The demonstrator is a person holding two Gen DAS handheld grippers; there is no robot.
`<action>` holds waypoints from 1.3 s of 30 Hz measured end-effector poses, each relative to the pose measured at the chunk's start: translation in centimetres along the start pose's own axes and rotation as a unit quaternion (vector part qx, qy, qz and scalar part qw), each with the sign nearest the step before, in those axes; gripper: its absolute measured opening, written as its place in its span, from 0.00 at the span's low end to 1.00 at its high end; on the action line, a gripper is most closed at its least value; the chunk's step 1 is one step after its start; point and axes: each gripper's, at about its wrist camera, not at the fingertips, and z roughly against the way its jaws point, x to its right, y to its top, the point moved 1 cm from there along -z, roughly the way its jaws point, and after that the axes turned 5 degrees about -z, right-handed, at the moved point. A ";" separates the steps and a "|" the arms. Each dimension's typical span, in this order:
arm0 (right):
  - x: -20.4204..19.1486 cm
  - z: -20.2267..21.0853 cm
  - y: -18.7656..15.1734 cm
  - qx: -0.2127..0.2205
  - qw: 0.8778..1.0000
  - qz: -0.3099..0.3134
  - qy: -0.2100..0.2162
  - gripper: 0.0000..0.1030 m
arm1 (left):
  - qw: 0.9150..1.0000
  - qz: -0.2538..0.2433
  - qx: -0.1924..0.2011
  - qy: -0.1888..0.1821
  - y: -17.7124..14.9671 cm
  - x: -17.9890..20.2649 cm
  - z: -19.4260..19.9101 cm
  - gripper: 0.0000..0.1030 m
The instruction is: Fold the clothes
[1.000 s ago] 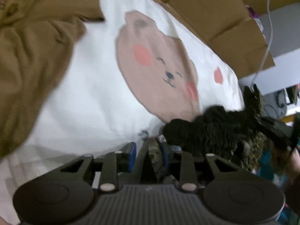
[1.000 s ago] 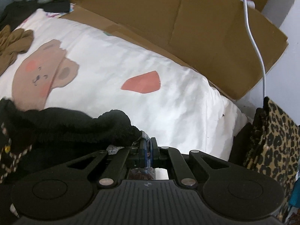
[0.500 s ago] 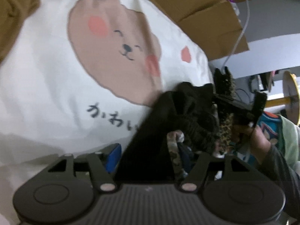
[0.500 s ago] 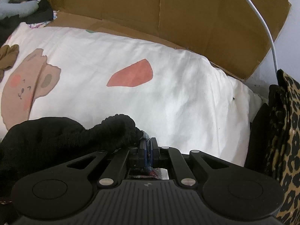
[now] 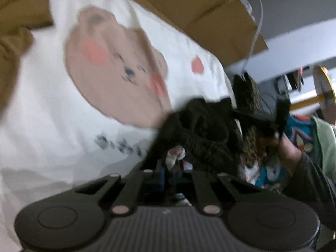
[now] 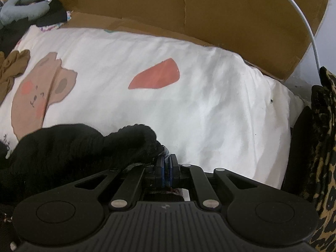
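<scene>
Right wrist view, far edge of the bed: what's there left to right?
Grey plush toy → cardboard → white cable → leopard-print fabric.

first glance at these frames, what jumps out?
The bear print on the white bedding, left of centre in the right wrist view, with a red patch further right. Then the black knit garment bunched in front, pinched by the right claw and the left claw, and the cardboard behind.
</scene>
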 end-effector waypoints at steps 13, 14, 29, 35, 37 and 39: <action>-0.7 1.9 3.0 0.025 1.000 0.001 0.014 0.00 | 0.986 -0.039 0.103 0.127 6.9 -1.6 6.0 0.06; -0.8 2.0 3.5 0.026 1.000 0.002 0.015 0.00 | 0.984 -0.044 0.108 0.135 7.4 -1.8 6.1 0.05; -0.9 -1.4 8.2 0.019 0.999 -0.042 0.009 0.01 | 0.973 -0.052 0.027 0.222 11.0 -6.4 2.1 0.17; -1.4 -1.9 7.7 0.003 0.999 -0.034 0.037 0.43 | 0.976 -0.041 0.059 0.206 11.2 -6.8 4.2 0.31; -1.8 -2.4 7.8 -0.005 0.999 -0.027 0.039 0.44 | 0.976 -0.039 0.065 0.203 11.4 -6.8 4.4 0.34; -2.1 -3.0 7.8 -0.014 0.999 -0.022 0.042 0.47 | 0.976 -0.049 0.062 0.204 11.9 -6.5 4.0 0.36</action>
